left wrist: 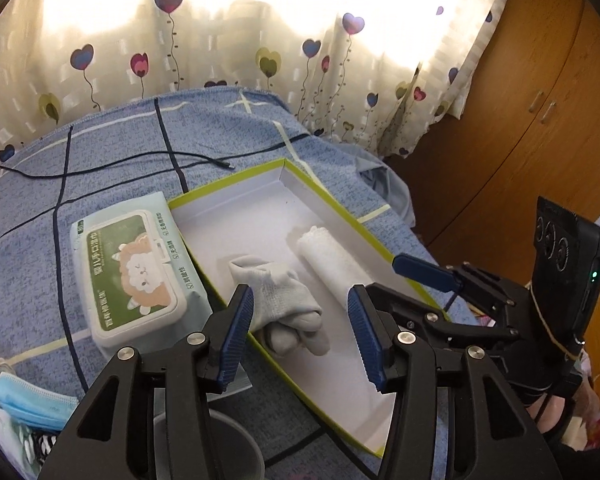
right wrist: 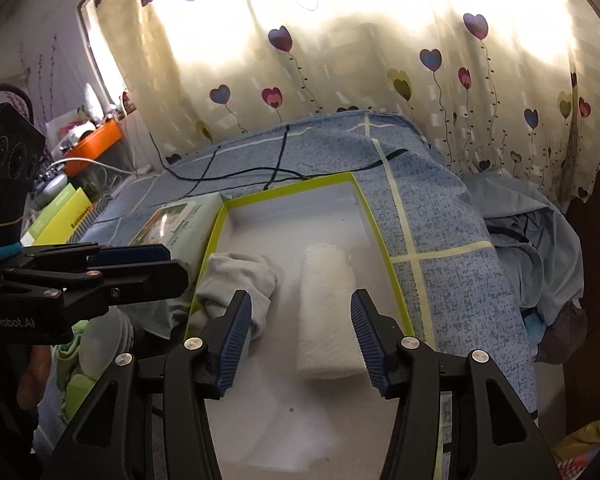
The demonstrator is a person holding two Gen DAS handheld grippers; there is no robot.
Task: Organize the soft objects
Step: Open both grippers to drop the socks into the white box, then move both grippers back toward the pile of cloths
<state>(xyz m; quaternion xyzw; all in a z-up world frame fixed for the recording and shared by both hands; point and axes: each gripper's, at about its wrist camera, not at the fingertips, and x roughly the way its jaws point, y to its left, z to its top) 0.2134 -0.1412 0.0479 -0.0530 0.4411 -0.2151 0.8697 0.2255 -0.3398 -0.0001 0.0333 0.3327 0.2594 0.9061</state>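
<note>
Fig.: both grippers poised over the box (left wrist: 332, 216), a shallow tray w/ green rim on a blue bedspread (left wrist: 120, 160). Inside lie two soft items side by side, apart: grey sock bundle (left wrist: 284, 300) at the left wall, white roll (right wrist: 330, 312) to its right. Left gripper (left wrist: 300, 316) released, jaws wide, nothing clamped; the sock sits betw. and just beyond its pads, long axis running roughly along the gripper's line of sight. Right gripper (right wrist: 300, 324) likewise released, empty; the roll lies betw. its pads, long axis pointing away from the camera, parallel to the box's long side. Nearer hand per item: L for sock, R for roll. Wipes pack (left wrist: 132, 268) rests outside the box, touching its left wall. Judged: both items already boxed.
</note>
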